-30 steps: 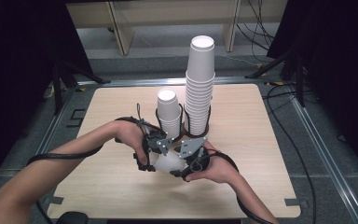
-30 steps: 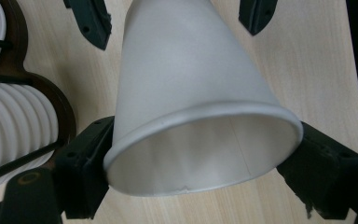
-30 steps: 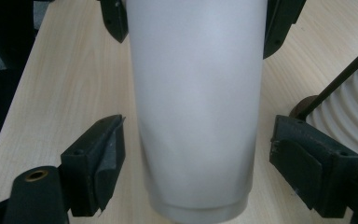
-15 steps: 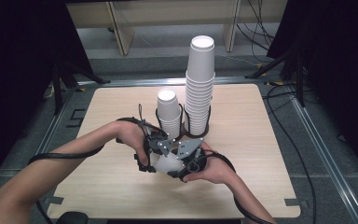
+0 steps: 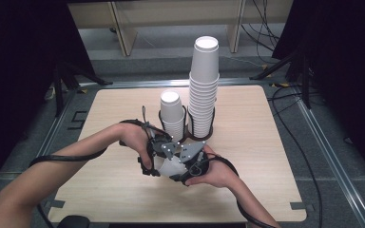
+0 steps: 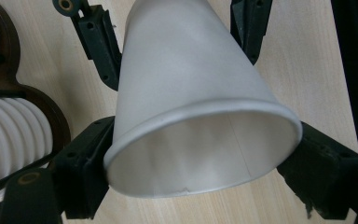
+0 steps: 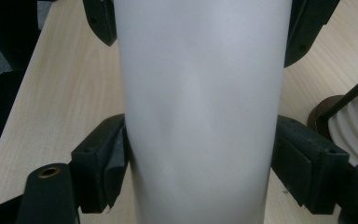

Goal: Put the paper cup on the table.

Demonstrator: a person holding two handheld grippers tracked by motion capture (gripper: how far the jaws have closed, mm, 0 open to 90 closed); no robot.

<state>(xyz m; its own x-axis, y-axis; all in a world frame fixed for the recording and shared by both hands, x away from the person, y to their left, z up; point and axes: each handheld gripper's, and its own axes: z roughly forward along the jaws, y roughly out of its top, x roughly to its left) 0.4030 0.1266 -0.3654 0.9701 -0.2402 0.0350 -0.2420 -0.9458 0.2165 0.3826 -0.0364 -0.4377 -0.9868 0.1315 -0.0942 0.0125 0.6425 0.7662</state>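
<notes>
A single white paper cup (image 5: pixel 170 167) lies on its side between both grippers, low over the table's front middle. My left gripper (image 5: pixel 158 159) is shut on the cup (image 6: pixel 191 93) near its open rim, one jaw on each side. From the opposite side, my right gripper (image 5: pixel 186 167) is shut on the cup's wall (image 7: pixel 200 116). The right gripper's jaws appear at the top of the left gripper view, and the left gripper's jaws at the top of the right gripper view.
Behind the hands a dark holder (image 5: pixel 186 137) carries a short cup stack (image 5: pixel 172 111) and a tall cup stack (image 5: pixel 204 85). The holder (image 6: pixel 51 116) lies close on the left of the left gripper view. Bare tabletop (image 5: pixel 100 190) spreads on both sides.
</notes>
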